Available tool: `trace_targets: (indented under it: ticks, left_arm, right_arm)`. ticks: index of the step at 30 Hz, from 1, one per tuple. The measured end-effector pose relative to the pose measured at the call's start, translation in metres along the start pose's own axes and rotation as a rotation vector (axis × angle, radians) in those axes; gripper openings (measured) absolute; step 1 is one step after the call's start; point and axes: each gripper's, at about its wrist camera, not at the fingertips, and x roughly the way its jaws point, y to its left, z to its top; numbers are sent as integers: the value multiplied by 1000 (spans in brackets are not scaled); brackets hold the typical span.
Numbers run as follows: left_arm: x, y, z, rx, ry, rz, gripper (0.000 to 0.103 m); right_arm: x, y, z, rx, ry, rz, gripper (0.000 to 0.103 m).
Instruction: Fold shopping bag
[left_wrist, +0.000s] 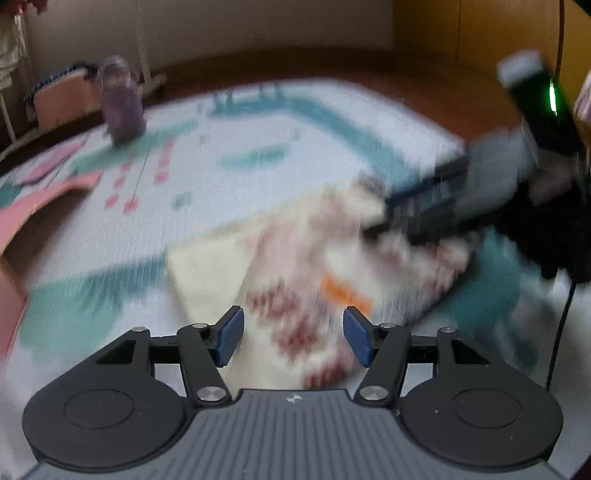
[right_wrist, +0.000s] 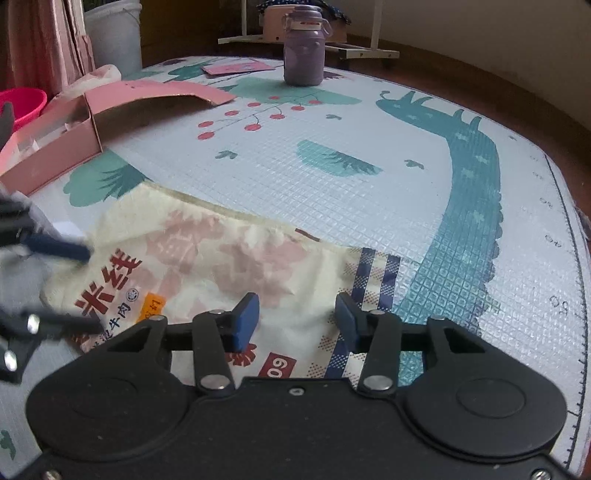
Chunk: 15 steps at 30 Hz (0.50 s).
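Shopping bag (right_wrist: 236, 258) flat on play mat (right_wrist: 369, 177). Left hand-held gripper (left_wrist: 293, 336) and right hand-held gripper (right_wrist: 297, 319) part-open above it, gripping nothing.

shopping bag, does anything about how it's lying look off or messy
The shopping bag lies flat on the play mat but skewed, and its cream surface is wrinkled rather than smooth. The pink cardboard box at the mat's far left edge sits open, flap arching over it. Both grippers hang open above the bag. No spill or tear shows.
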Motion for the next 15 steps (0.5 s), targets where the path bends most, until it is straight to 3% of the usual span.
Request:
trace_targets:
  ticks: [5,7,15]
  left_arm:
    - [47,26,27,-111,16,-6,59]
    - [61,30,23,-89,17,0,60]
    - [41,37,3,-20,28,22,60]
  right_arm:
    - [4,-1,1,-1,-13,9,47]
    - [6,-1,2,-3,-25,5,47]
    - [8,-12,3,28,-34,-8,39]
